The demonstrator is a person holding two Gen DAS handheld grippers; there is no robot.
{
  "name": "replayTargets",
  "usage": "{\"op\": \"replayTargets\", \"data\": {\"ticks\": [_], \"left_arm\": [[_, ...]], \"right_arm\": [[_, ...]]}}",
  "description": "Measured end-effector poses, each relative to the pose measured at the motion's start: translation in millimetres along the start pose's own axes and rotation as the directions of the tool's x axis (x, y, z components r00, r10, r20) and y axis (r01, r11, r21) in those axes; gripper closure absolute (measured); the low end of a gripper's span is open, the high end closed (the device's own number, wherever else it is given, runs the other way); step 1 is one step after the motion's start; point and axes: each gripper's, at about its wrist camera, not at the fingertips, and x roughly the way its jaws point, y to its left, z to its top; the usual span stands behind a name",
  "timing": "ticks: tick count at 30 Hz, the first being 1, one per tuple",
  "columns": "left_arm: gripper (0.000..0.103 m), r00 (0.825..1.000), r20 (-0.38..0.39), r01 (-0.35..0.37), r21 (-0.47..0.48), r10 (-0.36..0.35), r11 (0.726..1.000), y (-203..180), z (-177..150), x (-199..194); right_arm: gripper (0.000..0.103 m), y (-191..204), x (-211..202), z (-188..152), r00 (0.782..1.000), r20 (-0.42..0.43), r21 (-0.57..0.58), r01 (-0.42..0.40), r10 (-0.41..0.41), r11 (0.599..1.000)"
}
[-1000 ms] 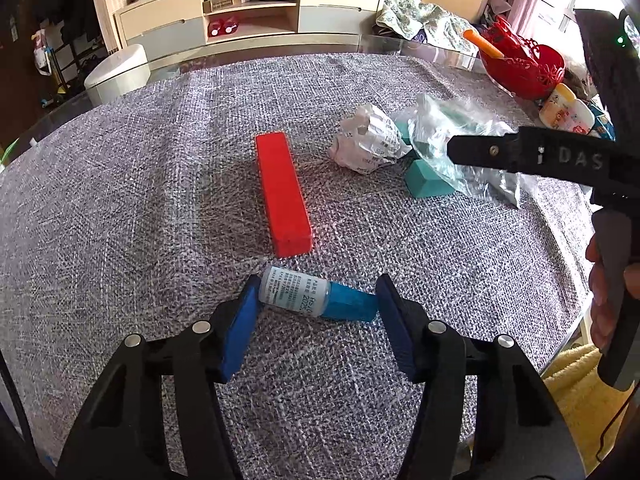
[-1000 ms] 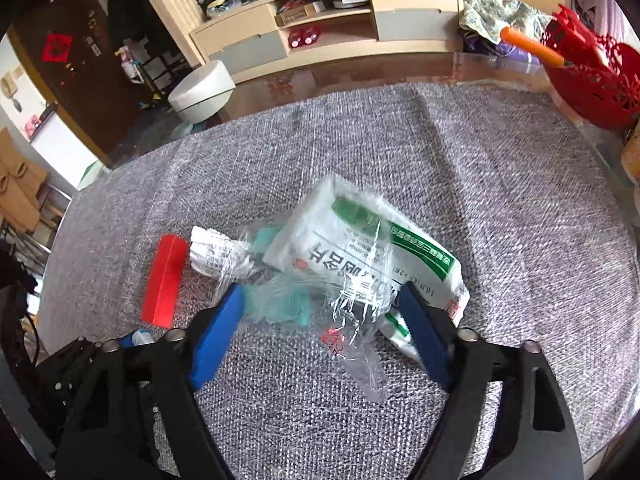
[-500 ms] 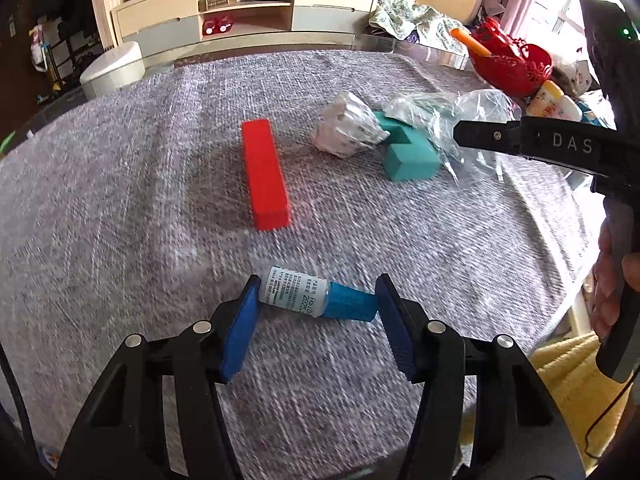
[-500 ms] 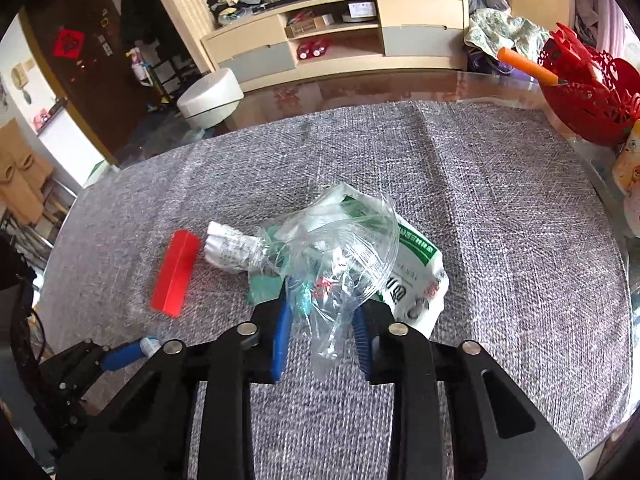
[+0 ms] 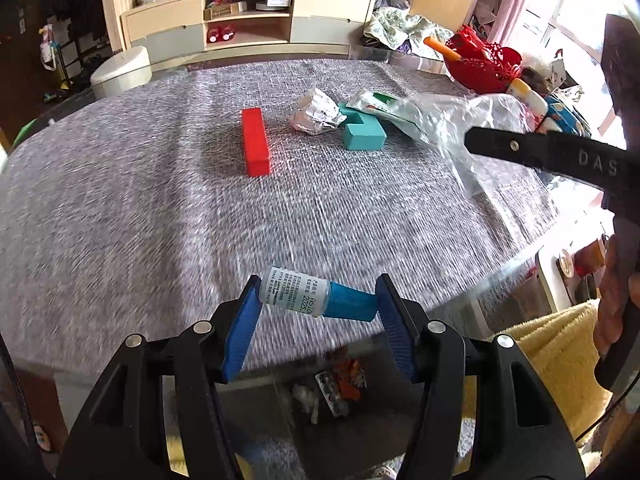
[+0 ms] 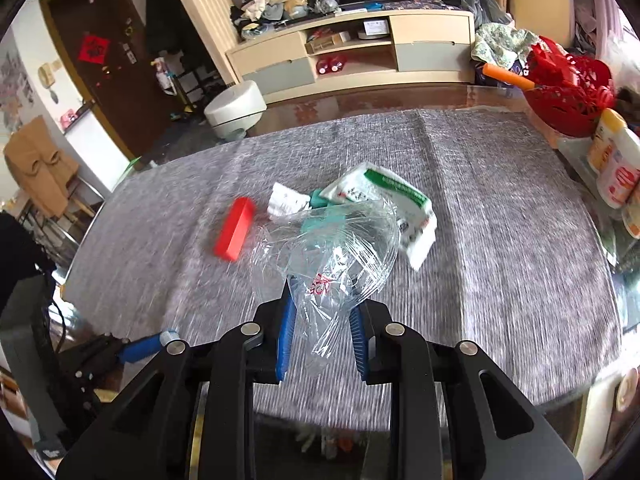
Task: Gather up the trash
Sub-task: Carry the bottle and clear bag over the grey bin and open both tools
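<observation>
With the left hand-held gripper (image 5: 316,300) clamped endwise on the small bottle (image 5: 308,295) and the right hand-held gripper (image 6: 322,312), jaws just closed, pinching the clear wrapper (image 6: 332,256), carry both level past the table (image 5: 120,208) edge to the bin below

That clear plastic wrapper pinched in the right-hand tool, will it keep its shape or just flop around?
The clear wrapper will probably flop: it hangs crumpled from the right gripper. It looks thin and see-through, so likely very light. Its glossy film may slip.
</observation>
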Motion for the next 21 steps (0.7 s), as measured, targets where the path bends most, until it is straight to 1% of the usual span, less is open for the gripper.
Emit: {"op": "replayTargets", "data": {"ticks": [6, 12, 16, 21], "left_arm": [[0.048, 1.0, 0.014, 0.005, -0.008, -0.005, 1.0, -8.1, -30.5, -31.6], [0.048, 1.0, 0.016, 0.016, -0.009, -0.016, 1.0, -14.4, -61.7, -52.9], [0.048, 1.0, 0.012, 0.017, -0.02, -0.017, 1.0, -15.6, -81.7, -60.1], [0.048, 1.0, -0.015, 0.02, -0.033, -0.021, 0.999, -15.9, -109.4, -56.4]], "right_arm": [[0.077, 5.4, -21.6, -32.6, 1.0, -0.009, -0.004, 0.006, -0.006, 1.0], [0.077, 17.6, -38.6, -70.9, 0.999, -0.033, -0.028, -0.01, 0.009, 1.0], [0.077, 25.6, -43.6, -94.5, 0.998, -0.053, -0.04, -0.019, 0.016, 0.999], [0.077, 30.2, -39.5, -125.4, 0.995, -0.097, -0.043, -0.018, 0.014, 0.999]]}}
